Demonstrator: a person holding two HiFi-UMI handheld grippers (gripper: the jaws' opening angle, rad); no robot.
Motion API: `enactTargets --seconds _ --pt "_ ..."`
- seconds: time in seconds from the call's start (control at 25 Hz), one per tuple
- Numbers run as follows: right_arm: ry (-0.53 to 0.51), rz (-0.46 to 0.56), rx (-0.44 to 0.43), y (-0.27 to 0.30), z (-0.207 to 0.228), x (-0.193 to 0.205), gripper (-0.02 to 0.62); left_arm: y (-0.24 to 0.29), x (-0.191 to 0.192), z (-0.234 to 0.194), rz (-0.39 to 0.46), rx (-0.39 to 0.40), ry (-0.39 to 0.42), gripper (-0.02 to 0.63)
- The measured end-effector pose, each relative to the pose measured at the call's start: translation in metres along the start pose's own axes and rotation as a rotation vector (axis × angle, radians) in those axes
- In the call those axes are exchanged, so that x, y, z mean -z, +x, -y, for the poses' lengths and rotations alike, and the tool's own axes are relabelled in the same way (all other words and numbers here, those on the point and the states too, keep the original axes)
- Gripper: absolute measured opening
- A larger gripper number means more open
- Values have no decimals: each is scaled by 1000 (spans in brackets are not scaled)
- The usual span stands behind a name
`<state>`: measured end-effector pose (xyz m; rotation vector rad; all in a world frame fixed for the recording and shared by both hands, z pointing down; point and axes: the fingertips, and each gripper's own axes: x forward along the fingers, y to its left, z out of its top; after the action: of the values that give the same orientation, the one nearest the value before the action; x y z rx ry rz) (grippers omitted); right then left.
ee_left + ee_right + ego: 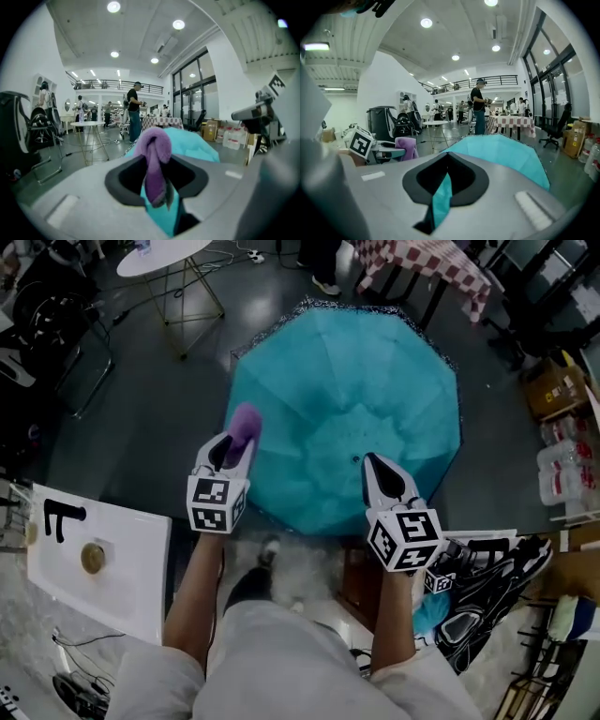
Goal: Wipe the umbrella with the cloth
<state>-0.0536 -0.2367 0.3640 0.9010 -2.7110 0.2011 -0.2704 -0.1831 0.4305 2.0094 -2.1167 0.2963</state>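
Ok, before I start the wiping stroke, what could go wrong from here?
1. The purple cloth is pinched in the left gripper only as a narrow bunch, so dragging it across the canopy could pull it out.
2. The umbrella stands open on the floor. The right gripper has its jaws closed, and I cannot tell whether it holds any fabric. Pressing down may tip or slide the umbrella.

Dark glossy floor — the open teal umbrella rests on it, 1 round white table stands beyond.
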Motion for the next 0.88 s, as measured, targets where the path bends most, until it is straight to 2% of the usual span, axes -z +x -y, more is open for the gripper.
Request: enactTargets --seconds 0.12,0.4,0.64,0.88 --pt "-29 39 -16 -47 -10 -11 5 -38 -23 39 43 -2 59 133" --pt "-103 91 -21 -158 -36 -20 5 -140 -58 120 130 27 98 133" --pt "-110 124 -19 -236 -55 -24 5 -219 -74 166 175 29 115 133" --pt "-162 169 3 -295 -77 -32 5 -279 -84 196 213 20 145 130"
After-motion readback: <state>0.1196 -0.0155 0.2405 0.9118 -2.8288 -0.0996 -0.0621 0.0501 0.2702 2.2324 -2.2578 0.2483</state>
